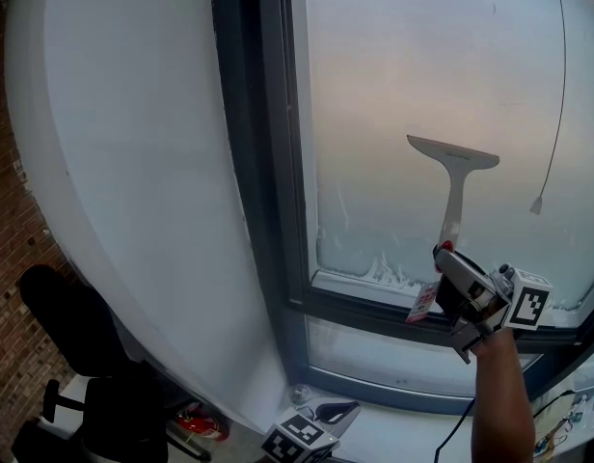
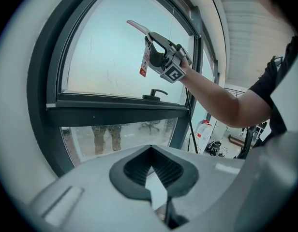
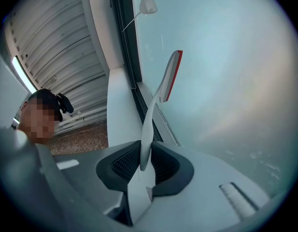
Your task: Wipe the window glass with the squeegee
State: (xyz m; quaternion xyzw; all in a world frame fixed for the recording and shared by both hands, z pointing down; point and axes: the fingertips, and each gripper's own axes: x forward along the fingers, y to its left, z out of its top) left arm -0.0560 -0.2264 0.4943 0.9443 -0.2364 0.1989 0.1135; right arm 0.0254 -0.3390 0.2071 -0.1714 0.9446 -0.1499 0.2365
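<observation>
The white squeegee (image 1: 455, 167) stands upright against the frosted window glass (image 1: 422, 75), blade at the top and lying on the pane. My right gripper (image 1: 458, 276) is shut on the lower end of its handle, where a red and white tag (image 1: 424, 302) hangs. In the right gripper view the thin white handle (image 3: 150, 115) runs up from between the jaws to the red-edged blade (image 3: 173, 72). My left gripper (image 1: 314, 426) hangs low below the sill, shut with nothing in it. Seen from the left gripper (image 2: 151, 161), the right gripper (image 2: 167, 62) reaches high on the pane.
A dark window frame (image 1: 276, 162) borders the glass on the left and along the sill. A blind cord with a white pull (image 1: 536, 204) hangs at the right. A window handle (image 2: 156, 93) sits on the sill bar. A black office chair (image 1: 75, 336) stands below left.
</observation>
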